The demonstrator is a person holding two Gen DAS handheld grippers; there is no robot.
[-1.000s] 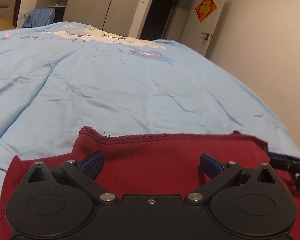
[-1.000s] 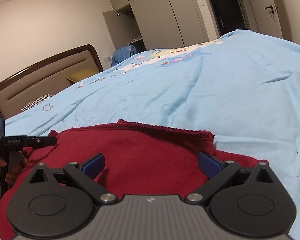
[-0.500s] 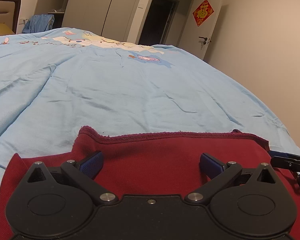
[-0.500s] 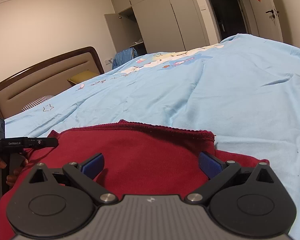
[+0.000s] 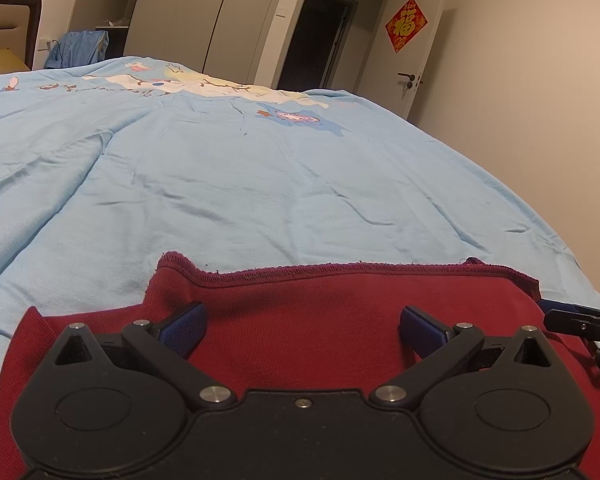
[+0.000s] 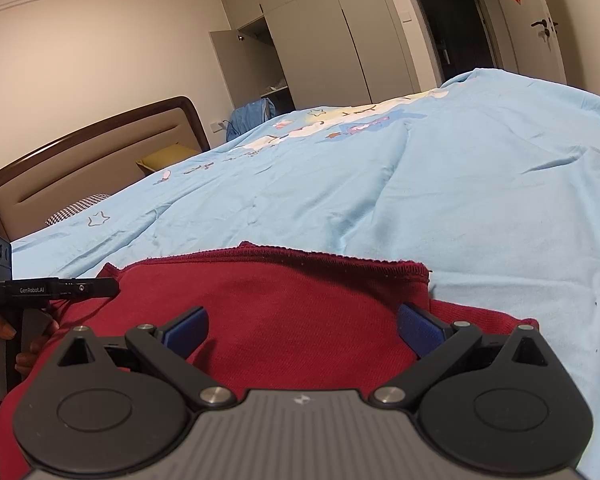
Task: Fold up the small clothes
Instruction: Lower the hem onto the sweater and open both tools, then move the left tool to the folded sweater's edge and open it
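Both tongs, left [image 5: 302, 330] and right [image 6: 302, 330], are held apart over the red garment [image 5: 300, 312]; a layer could be missed, spoiling the fold.

Red garment [image 5: 312, 320] on blue-sheeted bed [image 5: 260, 184]

Blue bedspread [image 5: 260, 184] (rumpled) — wardrobe [image 6: 332, 40]

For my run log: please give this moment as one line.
left gripper: open | right gripper: open | red garment: flat on blue bedsheet
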